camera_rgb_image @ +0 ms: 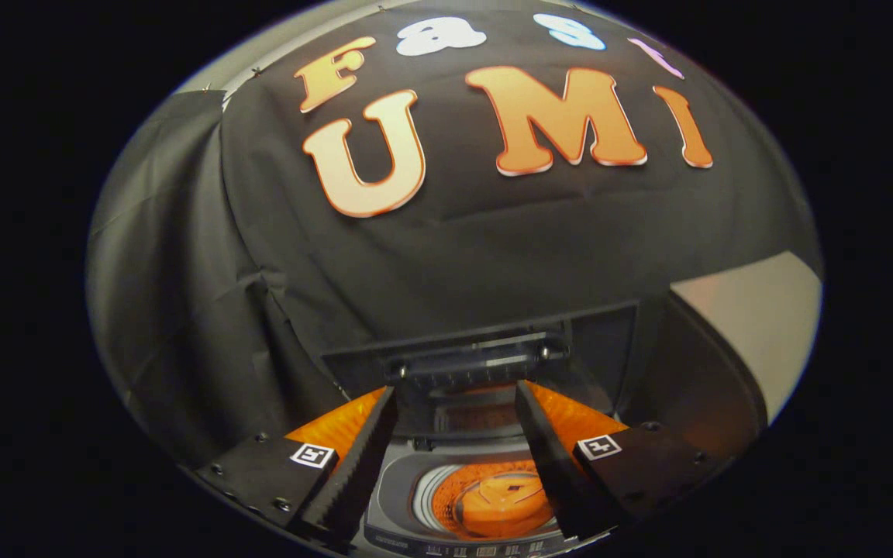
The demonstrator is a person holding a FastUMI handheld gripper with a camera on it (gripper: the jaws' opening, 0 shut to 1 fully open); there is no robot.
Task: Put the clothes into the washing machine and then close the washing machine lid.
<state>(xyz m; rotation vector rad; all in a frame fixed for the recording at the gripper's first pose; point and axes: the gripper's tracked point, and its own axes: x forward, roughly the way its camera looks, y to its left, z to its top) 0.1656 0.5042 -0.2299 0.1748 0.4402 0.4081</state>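
A grey top-loading washing machine (398, 496) sits right below me. Its dark lid (471, 364) with a see-through pane stands raised at the back. The round drum opening (494, 505) lies between my fingers and shows something orange inside; I cannot tell whether it is cloth. My gripper (456, 389) is open, its fingers (369, 449) spread wide. The tips reach up to the lid's top edge without pressing on it, and nothing is held between them.
The black cloth wall hangs close behind the machine and wraps round the left side. To the right is a dark curved panel (698, 387), and beyond it a pale surface (753, 322). The machine's control strip (477, 551) runs along its near edge.
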